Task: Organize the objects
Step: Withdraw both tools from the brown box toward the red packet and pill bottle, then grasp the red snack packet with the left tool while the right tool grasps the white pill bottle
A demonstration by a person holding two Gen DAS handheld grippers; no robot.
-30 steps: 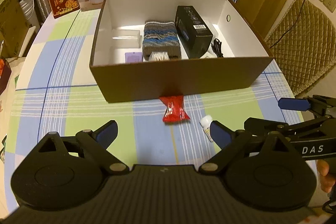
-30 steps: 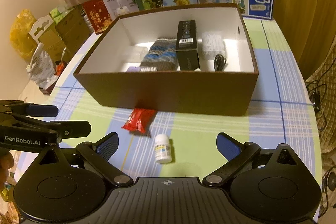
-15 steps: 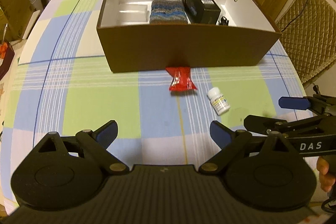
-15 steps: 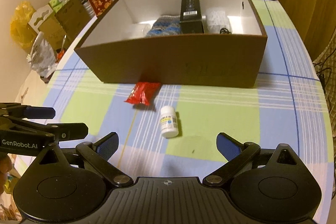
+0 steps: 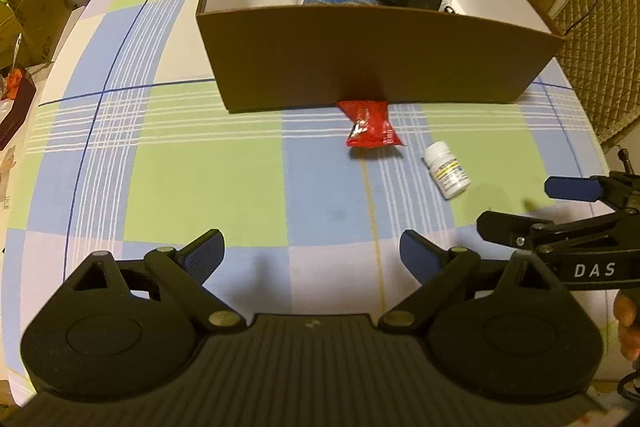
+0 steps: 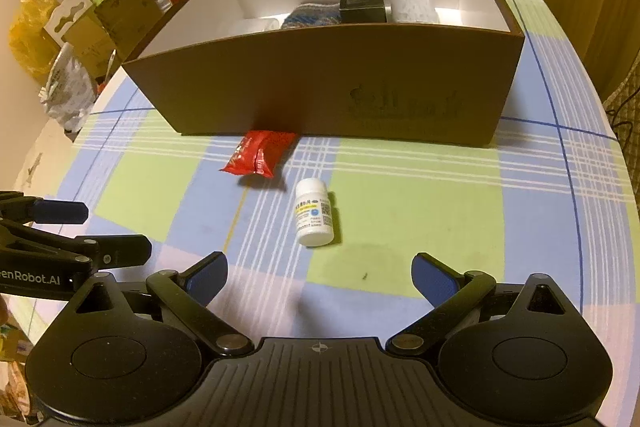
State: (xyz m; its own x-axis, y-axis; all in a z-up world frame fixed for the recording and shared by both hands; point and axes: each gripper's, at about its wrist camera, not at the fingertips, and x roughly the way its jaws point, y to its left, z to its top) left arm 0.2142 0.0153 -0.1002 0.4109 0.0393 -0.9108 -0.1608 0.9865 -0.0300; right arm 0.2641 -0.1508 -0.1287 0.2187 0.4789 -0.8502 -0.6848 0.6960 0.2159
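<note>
Pickup of the last loose items is what I judge to be in hand: both tongs spread wide and empty, my left tongs [image 5: 310, 253] and right tongs [image 6: 320, 277] low over the worktop [image 5: 200, 179]. The white pill bottle [image 6: 315, 213] lies on its side straight ahead of the right tongs; the red snack packet [image 5: 370, 129] touches, or nearly touches, the brown box [image 5: 380, 59] wall. Next I'd ease the right tongs forward to straddle the bottle, close, then lift it over the wall. Compared with a second ago, both cameras sit lower and farther back, so less of the box's inside shows.
</note>
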